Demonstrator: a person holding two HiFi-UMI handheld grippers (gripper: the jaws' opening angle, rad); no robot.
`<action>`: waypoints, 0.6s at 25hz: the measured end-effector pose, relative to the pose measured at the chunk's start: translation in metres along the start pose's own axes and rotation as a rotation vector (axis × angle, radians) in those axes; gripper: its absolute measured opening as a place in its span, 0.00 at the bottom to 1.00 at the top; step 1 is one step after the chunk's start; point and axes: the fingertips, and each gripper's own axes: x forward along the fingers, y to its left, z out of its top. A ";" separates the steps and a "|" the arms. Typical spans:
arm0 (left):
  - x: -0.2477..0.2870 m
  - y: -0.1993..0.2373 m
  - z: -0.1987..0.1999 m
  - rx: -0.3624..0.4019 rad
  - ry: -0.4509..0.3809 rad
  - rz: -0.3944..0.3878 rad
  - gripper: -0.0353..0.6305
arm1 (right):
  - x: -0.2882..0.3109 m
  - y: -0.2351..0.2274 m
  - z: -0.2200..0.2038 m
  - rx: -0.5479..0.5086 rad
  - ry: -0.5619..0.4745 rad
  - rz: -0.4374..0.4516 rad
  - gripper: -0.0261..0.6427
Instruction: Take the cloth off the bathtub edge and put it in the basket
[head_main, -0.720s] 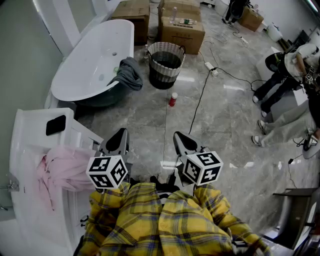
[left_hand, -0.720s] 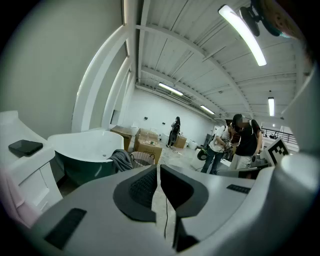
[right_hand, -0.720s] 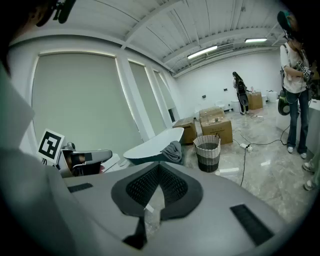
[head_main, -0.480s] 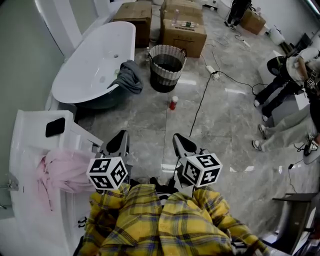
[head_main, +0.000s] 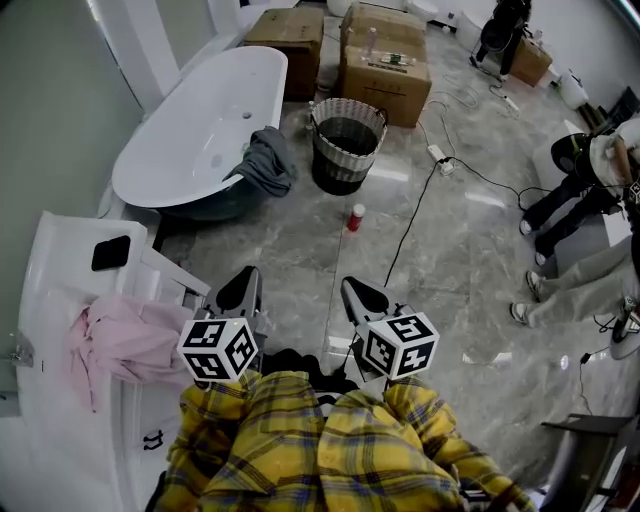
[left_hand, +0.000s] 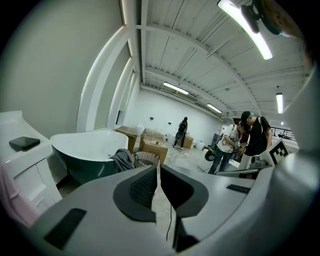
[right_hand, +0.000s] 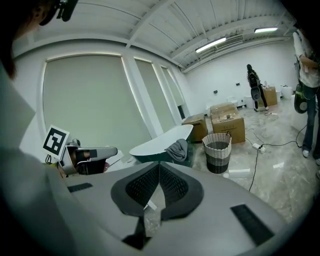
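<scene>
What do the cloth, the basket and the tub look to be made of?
Bathtub: glossy white inside, likely acrylic or ceramic; dark outer shell. Grey cloth: soft matte fabric, draping in folds over its edge. Basket: probably woven wicker or rope, ribbed weave in light and dark bands.
</scene>
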 end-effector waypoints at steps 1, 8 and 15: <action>0.002 0.001 -0.001 -0.004 0.004 0.009 0.11 | 0.002 -0.003 0.000 0.002 0.003 0.003 0.08; 0.020 0.021 0.004 -0.017 0.007 0.057 0.11 | 0.032 -0.015 0.004 0.012 0.030 0.052 0.08; 0.066 0.054 0.018 -0.016 -0.005 0.073 0.11 | 0.089 -0.028 0.030 -0.029 0.019 0.097 0.15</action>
